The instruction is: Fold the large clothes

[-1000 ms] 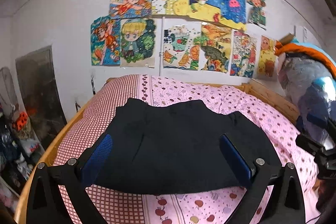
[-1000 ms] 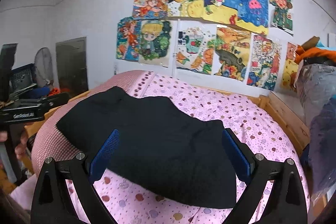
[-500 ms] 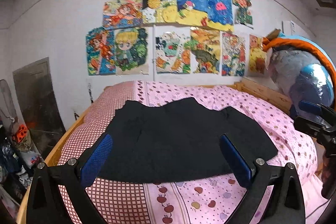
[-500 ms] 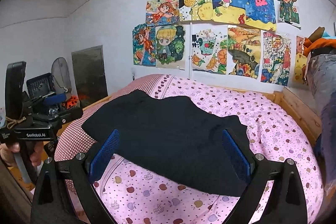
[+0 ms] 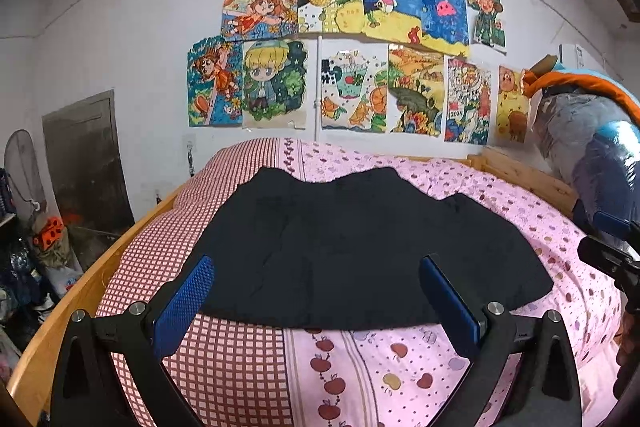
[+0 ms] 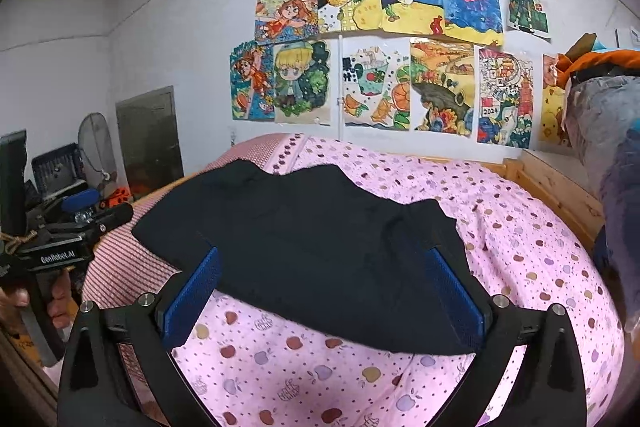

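Note:
A large black garment (image 5: 352, 247) lies spread flat on a bed with a pink apple-print and red-checked cover (image 5: 360, 359). In the right wrist view the same black garment (image 6: 320, 243) stretches across the pink cover (image 6: 520, 227). My left gripper (image 5: 316, 291) hangs open above the garment's near hem, nothing between its blue pads. My right gripper (image 6: 324, 287) is also open over the near edge of the cloth, holding nothing. The left gripper's body (image 6: 60, 247) shows at the left edge of the right wrist view, with a hand on it.
A wooden bed frame (image 5: 80, 291) rims the mattress. Drawings (image 5: 352, 55) cover the white wall behind. A pile of bagged bedding (image 5: 592, 147) stands at the right. A fan and clutter (image 6: 72, 171) fill the left corner by a dark door (image 5: 84, 163).
Both grippers have drawn back and up from the bed, so the garment sits smaller and farther off. Both stay open. The garment itself has not moved.

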Demonstrator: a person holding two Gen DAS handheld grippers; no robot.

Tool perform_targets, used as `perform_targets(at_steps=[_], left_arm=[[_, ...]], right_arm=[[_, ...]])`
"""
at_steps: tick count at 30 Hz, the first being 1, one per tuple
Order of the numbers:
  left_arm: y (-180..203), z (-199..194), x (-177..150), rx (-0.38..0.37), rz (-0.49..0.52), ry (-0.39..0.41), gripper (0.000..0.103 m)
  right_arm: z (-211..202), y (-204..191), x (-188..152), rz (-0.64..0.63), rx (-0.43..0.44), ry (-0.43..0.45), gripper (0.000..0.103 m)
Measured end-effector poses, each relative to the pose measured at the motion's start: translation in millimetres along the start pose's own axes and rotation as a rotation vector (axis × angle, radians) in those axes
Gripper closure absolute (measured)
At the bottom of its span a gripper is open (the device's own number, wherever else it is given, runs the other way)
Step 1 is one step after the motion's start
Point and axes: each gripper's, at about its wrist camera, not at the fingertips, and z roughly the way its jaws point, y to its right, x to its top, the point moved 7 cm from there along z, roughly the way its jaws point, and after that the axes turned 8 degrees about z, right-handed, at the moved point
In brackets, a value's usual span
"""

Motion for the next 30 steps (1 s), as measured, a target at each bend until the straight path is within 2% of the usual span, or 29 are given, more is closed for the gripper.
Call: perform_targets(at_steps=[11,30], left_arm=[[2,14,-20,0.005,0.021,-0.053,0.0],[1,14,-20,-0.011,0.04,-0.04,0.0]], right_arm=[[23,15,-28,0.05,-0.062,-0.103,0.003],[22,2,-25,0.032,-0.038,-0.077,0.003]])
